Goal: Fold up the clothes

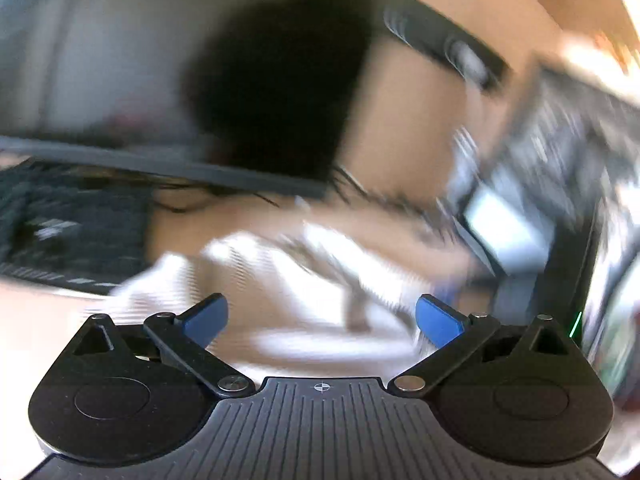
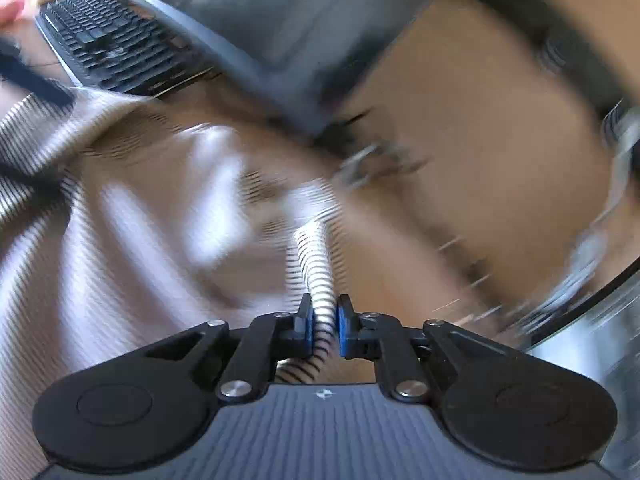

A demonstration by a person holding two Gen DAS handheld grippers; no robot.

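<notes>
The thin white cloth garment with fine dark stripes (image 2: 132, 248) looks soft and matt. The black plastic keyboard (image 2: 116, 56) is matt; the tan wooden tabletop (image 2: 480, 128) smooth

**Motion blur and cut-off edges hide much of both wrist views**

In the left wrist view, the striped garment (image 1: 280, 280) ahead of the jaws is smeared, so its folds and outline cannot be told. A large dark shape (image 1: 280, 88) far ahead is too blurred to identify, and so is the clutter (image 1: 560, 152) to the right.

In the right wrist view, the garment (image 2: 140, 208) runs off the left edge, and its far end is blurred. The keyboard (image 2: 116, 48) far left of the jaws is cut by the upper edge. Pale objects (image 2: 600, 208) on the worktop (image 2: 480, 140) to the right are streaks only.
</notes>
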